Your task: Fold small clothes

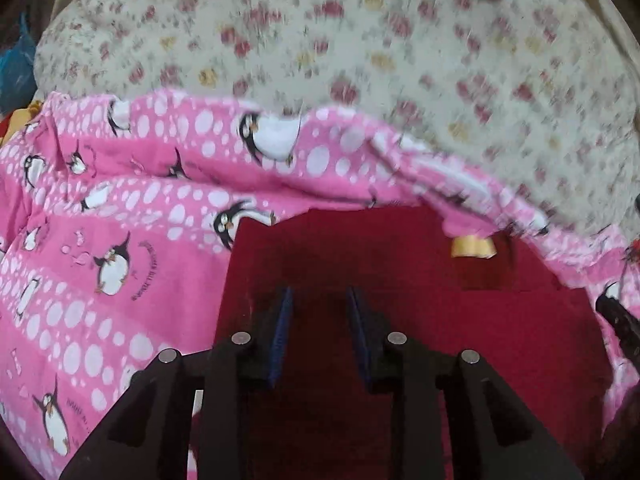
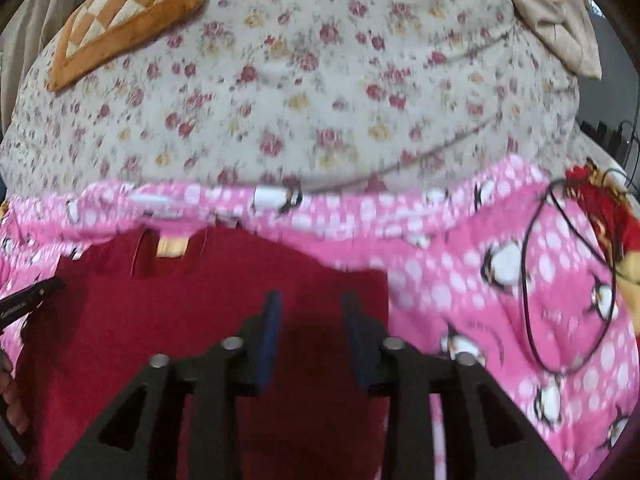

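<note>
A small dark red shirt [image 1: 400, 280] lies flat on a pink penguin-print cloth [image 1: 120, 240], its neck with a yellow label [image 1: 472, 247] pointing away. My left gripper [image 1: 320, 300] is open just above the shirt's left part, nothing between its blue pads. In the right wrist view the same red shirt [image 2: 180, 312] lies under my right gripper [image 2: 310, 304], which is open and empty over the shirt's right part, near its right edge. The label [image 2: 172, 246] shows at the collar. The other gripper's tip [image 2: 32, 292] shows at the left edge.
The pink cloth [image 2: 500, 280] covers a floral bedsheet [image 2: 320, 100]. An orange checked cushion [image 2: 132, 12] lies at the far left, a beige pillow [image 2: 552, 12] at the far right. A black cable loop [image 2: 568, 280] and a red-yellow printed cloth [image 2: 604, 216] lie right of the shirt.
</note>
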